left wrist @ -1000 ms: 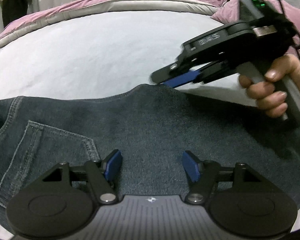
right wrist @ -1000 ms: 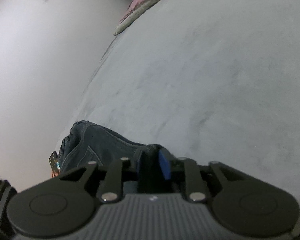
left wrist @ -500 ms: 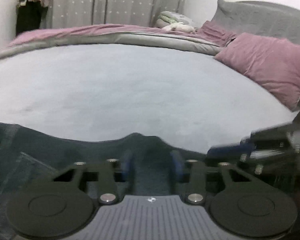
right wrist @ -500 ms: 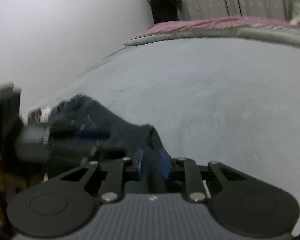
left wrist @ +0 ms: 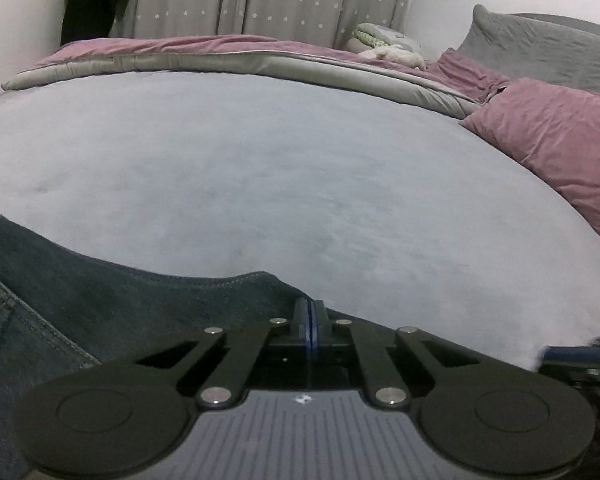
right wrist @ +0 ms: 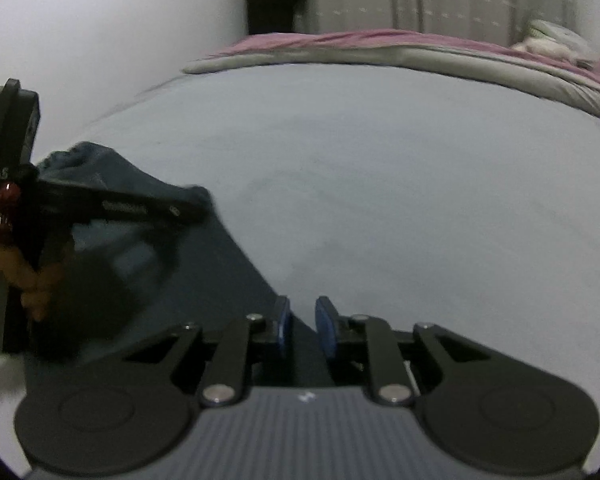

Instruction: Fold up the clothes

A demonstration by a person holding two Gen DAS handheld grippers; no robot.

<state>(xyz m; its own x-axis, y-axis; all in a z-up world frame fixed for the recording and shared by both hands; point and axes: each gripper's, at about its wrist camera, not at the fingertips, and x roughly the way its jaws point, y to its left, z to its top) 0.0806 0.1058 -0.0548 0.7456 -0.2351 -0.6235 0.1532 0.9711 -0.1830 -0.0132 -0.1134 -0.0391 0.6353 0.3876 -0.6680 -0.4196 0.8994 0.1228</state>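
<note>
Left wrist view: the left tool point(left wrist: 309, 312) has just been closing and its blue pads are now pressed together at the far hem of the dark jeans point(left wrist: 100, 308). Whether any denim is caught between the pads cannot be told. The jeans lie spread over the near left part of the grey bed point(left wrist: 280, 168), a stitched back pocket point(left wrist: 16, 332) facing up. A mauve pillow point(left wrist: 556, 148) sits at the right. The tip of the right tool point(left wrist: 576, 354) shows blurred at the lower right edge.

Right wrist view: the right tool point(right wrist: 304, 330) has a narrow gap between its pads, with dark denim in that gap; its jaws have just been closing, pinching the jeans' point(right wrist: 204, 280) edge. The left tool point(right wrist: 192, 210) reaches in from the left, blurred, held by a hand point(right wrist: 24, 272), its tip on the cloth's far edge.
</note>
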